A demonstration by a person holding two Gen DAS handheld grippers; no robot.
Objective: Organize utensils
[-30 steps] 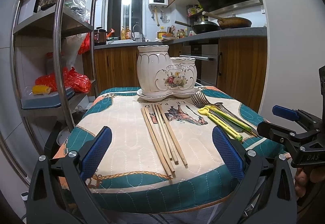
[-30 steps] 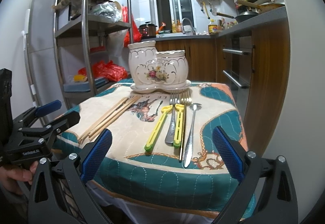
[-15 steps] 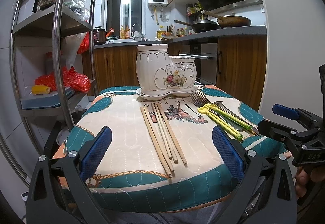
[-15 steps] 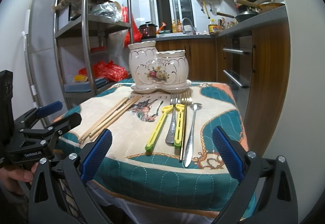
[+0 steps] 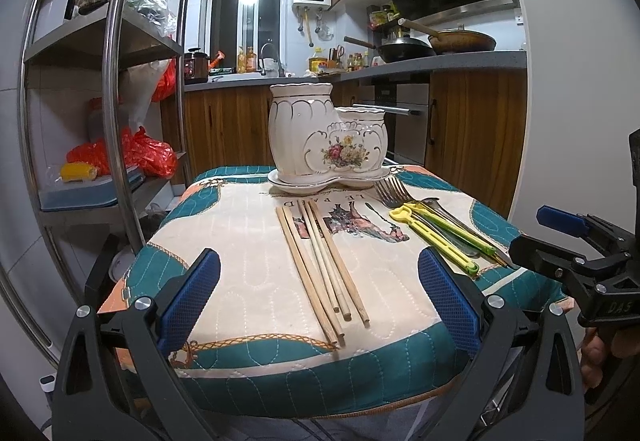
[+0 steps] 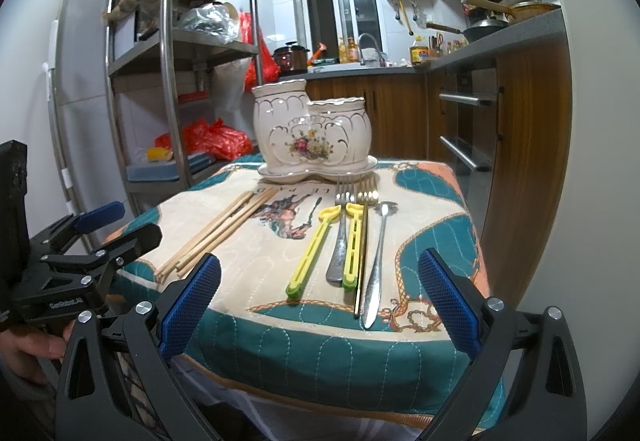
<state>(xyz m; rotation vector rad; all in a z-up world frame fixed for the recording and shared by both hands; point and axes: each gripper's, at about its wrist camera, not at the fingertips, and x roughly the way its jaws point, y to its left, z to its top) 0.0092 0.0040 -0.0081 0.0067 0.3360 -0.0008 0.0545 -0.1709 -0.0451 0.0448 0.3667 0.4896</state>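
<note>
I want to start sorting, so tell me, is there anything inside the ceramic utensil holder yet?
Nothing sticks out above either rim of the ceramic utensil holder. Both cameras sit below rim height, so its interior is hidden. The chopsticks lie on the cloth.

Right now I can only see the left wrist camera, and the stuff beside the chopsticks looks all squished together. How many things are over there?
Observer: Five, side by side: two yellow clips, a silver fork between them, a gold fork and a spoon.
Operator: Which one is on the very outside?
Observer: The spoon lies farthest right, with its bowl pointing toward the holder.
Operator: Is my other gripper ready to grab?
Observer: The right gripper is wide open with nothing between its fingers, and it faces the handle ends of that row.
</note>
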